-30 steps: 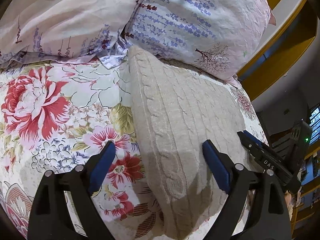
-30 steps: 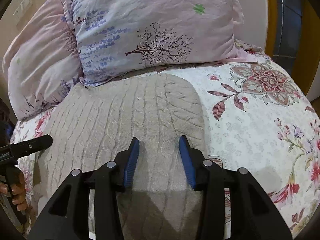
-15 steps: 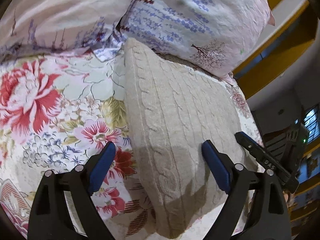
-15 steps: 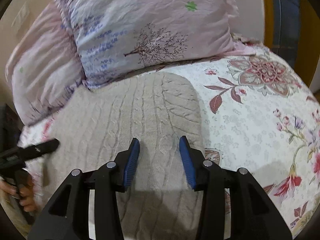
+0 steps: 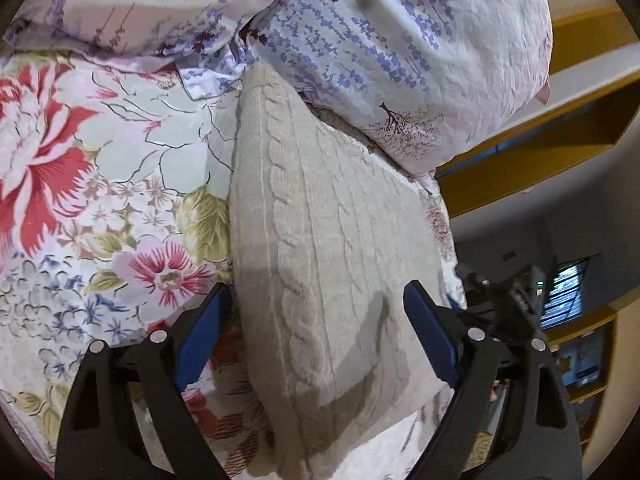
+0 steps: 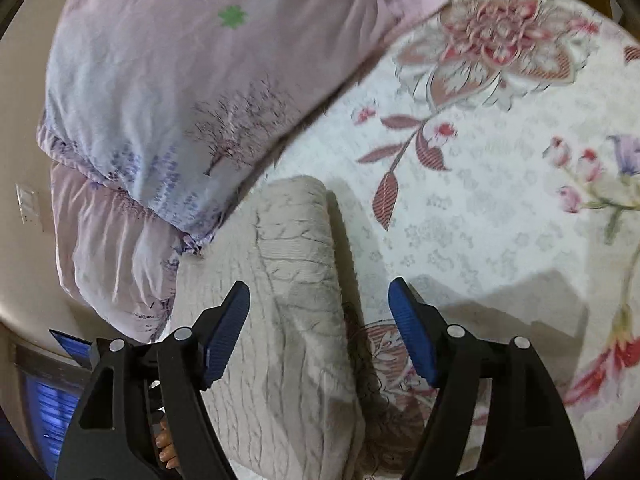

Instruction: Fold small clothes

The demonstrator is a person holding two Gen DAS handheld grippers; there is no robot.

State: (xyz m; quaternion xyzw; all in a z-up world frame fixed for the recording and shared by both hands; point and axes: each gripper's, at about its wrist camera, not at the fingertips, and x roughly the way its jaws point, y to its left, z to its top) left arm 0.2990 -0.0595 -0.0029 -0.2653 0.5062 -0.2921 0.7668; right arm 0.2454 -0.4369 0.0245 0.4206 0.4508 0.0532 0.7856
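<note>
A folded beige cable-knit sweater point(image 5: 332, 248) lies on the floral bedspread point(image 5: 100, 200), its far end under a pillow. My left gripper point(image 5: 318, 332) is open, its blue-padded fingers astride the sweater's near left part, holding nothing. In the right wrist view the sweater point(image 6: 288, 300) lies at lower left. My right gripper point(image 6: 320, 328) is open over the sweater's right edge, with one finger above the knit and the other above the bedspread point(image 6: 480, 220). The right gripper's black body point(image 5: 508, 308) shows at the right of the left wrist view.
Two lavender-print pillows point(image 5: 400, 40) point(image 6: 180, 92) lean against the head of the bed behind the sweater. Yellow wooden shelving point(image 5: 560, 120) and a dark window point(image 5: 568, 292) stand to the right of the bed. A wall point(image 6: 24, 160) lies to the left.
My right gripper has opened wider and swung right, from the sweater's middle to its right edge. My left gripper stays open and has shifted slightly nearer the sweater's left edge.
</note>
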